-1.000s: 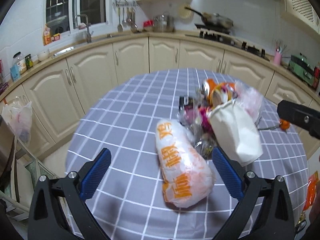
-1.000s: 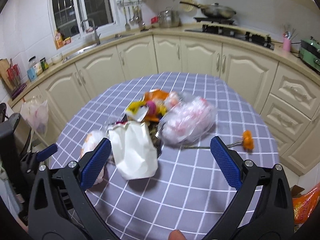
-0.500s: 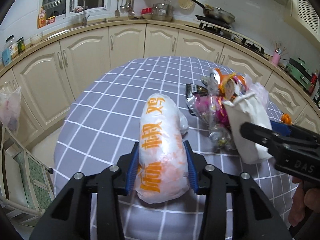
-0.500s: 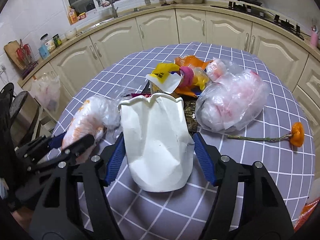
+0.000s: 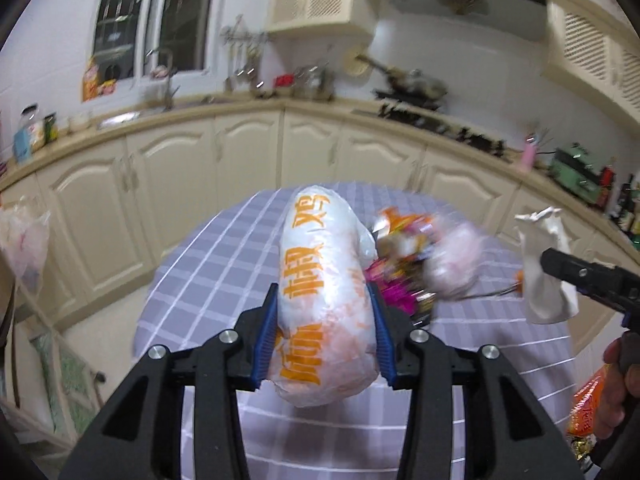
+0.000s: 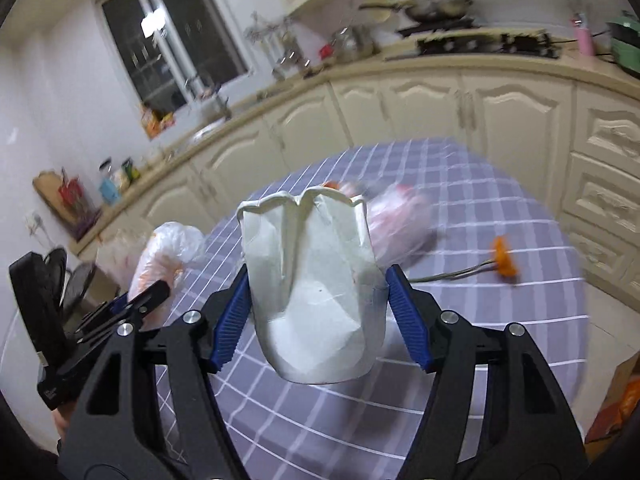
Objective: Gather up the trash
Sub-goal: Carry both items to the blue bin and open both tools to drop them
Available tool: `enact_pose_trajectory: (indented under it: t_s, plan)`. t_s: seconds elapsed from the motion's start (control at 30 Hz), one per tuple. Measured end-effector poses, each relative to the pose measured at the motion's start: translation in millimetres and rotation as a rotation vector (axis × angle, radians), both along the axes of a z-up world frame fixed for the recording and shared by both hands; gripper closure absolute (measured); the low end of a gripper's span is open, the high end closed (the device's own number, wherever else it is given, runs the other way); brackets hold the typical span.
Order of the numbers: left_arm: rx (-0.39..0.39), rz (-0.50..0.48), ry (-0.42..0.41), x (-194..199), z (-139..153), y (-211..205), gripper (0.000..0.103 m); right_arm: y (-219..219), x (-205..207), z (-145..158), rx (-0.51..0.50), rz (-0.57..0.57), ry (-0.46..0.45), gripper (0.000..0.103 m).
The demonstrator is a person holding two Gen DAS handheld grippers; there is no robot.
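Note:
My left gripper [image 5: 325, 322] is shut on a white plastic bag with orange print [image 5: 324, 300], lifted above the round checked table [image 5: 224, 264]. My right gripper [image 6: 318, 298] is shut on a crumpled white paper bag [image 6: 316, 292], also held off the table; that paper bag [image 5: 546, 276] and the right gripper's black finger [image 5: 588, 276] show at the right edge of the left wrist view. In the right wrist view, the left gripper [image 6: 132, 304] and its printed bag [image 6: 168, 252] show at the left.
A heap of wrappers and a clear pinkish bag [image 5: 452, 264] stays on the table [image 6: 480, 208], beside an orange flower on a stem [image 6: 504, 260]. Cream cabinets [image 5: 248, 160] and a counter curve behind. A plastic bag [image 5: 24, 240] hangs at the left. A hand [image 5: 618, 392] shows lower right.
Both grippers went from wide open to shut, the left on the printed bag and the right on the paper bag. Both bags have since been lifted off the table.

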State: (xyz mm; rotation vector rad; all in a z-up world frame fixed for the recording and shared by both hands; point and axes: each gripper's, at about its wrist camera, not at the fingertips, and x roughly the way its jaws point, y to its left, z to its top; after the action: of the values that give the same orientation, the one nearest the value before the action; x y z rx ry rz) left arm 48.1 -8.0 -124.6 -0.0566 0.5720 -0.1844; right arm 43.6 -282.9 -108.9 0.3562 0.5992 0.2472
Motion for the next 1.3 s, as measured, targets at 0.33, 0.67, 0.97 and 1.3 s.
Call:
enact_pose_trajectory:
  t_s: [0.33, 0.67, 0.97, 1.3]
  plan:
    - [-0.029, -0.389, -0.022, -33, 17, -148, 0.062, -154, -88, -27, 0.048, -0.39, 0.062, 0.037]
    - [0.05, -0.817, 0.134, -99, -54, -318, 0.062, -283, -213, -147, 0.143, -0.777, 0.36, 0.037]
    - [0.2, -1.007, 0.421, -120, -181, -425, 0.062, -315, -252, -243, 0.316, -0.862, 0.53, 0.037]
    - [0.306, -1.086, 0.624, -118, -278, -481, 0.038, -327, -268, -290, 0.414, -0.929, 0.605, 0.03]
